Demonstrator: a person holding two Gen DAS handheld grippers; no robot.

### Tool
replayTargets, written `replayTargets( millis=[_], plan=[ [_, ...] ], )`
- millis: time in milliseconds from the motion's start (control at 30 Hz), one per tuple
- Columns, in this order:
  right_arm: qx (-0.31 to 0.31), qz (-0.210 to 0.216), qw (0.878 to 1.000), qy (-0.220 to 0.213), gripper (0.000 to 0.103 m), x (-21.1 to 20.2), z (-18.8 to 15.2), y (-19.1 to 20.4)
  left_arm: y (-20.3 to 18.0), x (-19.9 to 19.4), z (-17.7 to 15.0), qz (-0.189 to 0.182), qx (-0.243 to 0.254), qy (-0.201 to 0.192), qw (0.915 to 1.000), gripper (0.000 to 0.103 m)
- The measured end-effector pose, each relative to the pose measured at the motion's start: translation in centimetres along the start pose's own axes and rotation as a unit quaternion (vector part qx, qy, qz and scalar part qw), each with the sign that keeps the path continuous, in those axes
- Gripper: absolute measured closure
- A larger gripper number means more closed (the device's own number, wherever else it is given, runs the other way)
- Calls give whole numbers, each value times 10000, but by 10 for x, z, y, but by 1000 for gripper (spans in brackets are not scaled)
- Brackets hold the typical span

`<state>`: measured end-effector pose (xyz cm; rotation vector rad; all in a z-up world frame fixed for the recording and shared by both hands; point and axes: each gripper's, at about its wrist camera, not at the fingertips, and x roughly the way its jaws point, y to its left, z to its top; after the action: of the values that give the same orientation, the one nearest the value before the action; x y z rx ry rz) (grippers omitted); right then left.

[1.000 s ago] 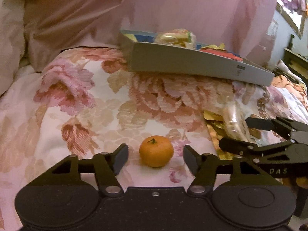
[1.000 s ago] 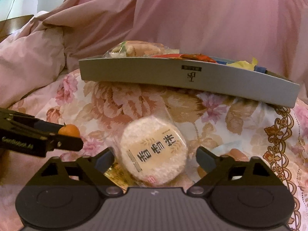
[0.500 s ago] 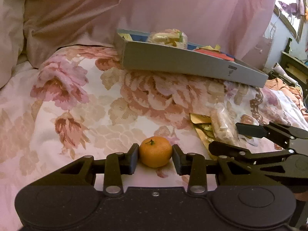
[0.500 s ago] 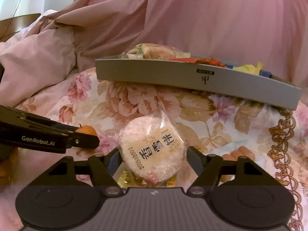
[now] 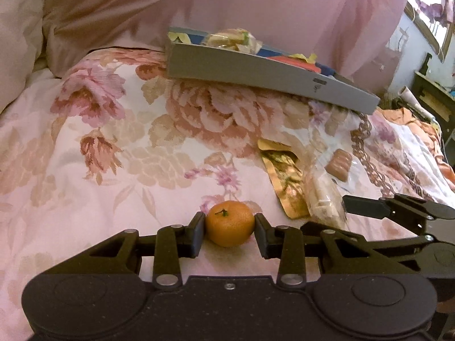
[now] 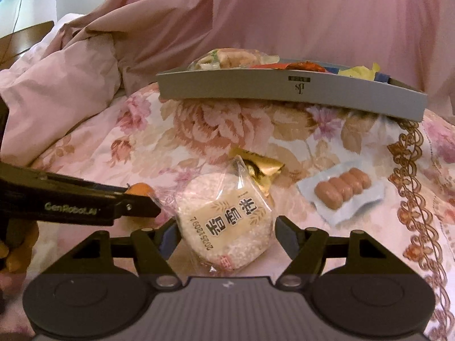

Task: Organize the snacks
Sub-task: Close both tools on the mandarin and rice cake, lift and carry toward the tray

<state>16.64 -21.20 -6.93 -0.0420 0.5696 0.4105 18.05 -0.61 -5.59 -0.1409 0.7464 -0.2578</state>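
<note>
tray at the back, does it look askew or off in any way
Yes. The grey tray sits tilted on the rumpled floral bedspread, its right end lower in both views, with snacks heaped above its rim. It looks unsteady on that soft surface.

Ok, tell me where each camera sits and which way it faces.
Left wrist: rides the left gripper, looking forward and down over the bedspread at the mandarin it grips; right gripper at right.
Right wrist: rides the right gripper, facing the rice cracker in its grip; left gripper and a hand at left.
Shared: grey box, mandarin, sausages.
</note>
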Motion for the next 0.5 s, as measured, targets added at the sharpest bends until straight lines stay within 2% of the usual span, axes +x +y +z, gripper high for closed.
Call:
replayTargets(
  millis=[367,500],
  plan=[
    [-220,-254,9994,54,28,-36,-12,9,-18,-14,-12,142,52,287,9995,64],
    [-338,-326,9989,-23,28,-45,-13,14,-23,-20,-13,116,89,264,9995,64]
  ],
)
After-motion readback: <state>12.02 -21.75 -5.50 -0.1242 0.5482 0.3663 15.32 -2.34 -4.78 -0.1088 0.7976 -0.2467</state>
